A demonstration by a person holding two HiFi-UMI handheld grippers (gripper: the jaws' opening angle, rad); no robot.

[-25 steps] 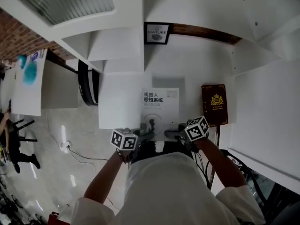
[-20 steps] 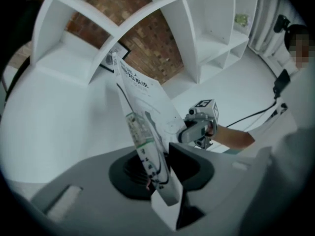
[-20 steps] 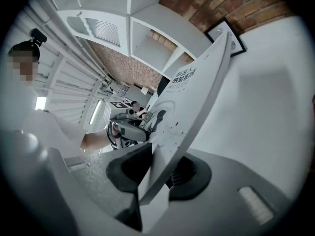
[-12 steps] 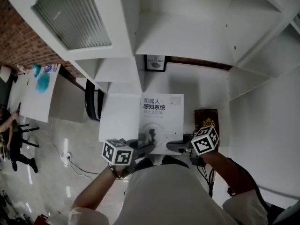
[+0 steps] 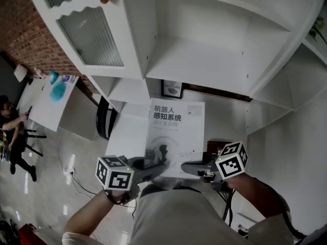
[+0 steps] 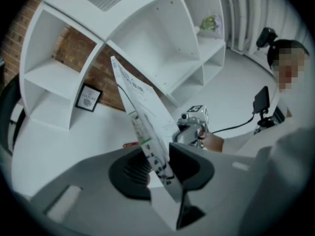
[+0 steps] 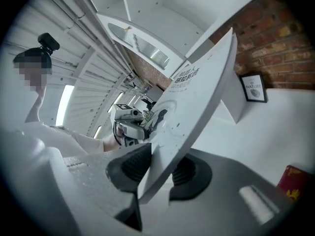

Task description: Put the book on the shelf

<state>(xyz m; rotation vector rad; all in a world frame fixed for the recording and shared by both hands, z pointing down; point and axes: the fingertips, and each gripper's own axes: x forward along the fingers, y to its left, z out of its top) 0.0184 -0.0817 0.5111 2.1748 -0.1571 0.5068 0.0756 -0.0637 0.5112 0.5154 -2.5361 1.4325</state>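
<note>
Head view: the left gripper [image 5: 152, 164] and right gripper [image 5: 191, 168] each pinch the near edge of the book [image 5: 176, 126], fingers narrowly parted and pressed on it. The book hangs in the air before the white shelf [image 5: 204, 65], cover up and long axis pointing toward it. A framed picture [image 5: 172, 88] stands just past its far edge.

Left gripper view: the fingers clamp the book's lower edge, and it rises tilted.

Right gripper view: the fingers make the same pinch. A red book [image 7: 294, 181] lies on the worktop [image 7: 275, 127].

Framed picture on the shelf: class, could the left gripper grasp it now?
Probably not: the left gripper, like the right gripper, is shut on the white book, leaving no free jaws for the framed picture.
</note>
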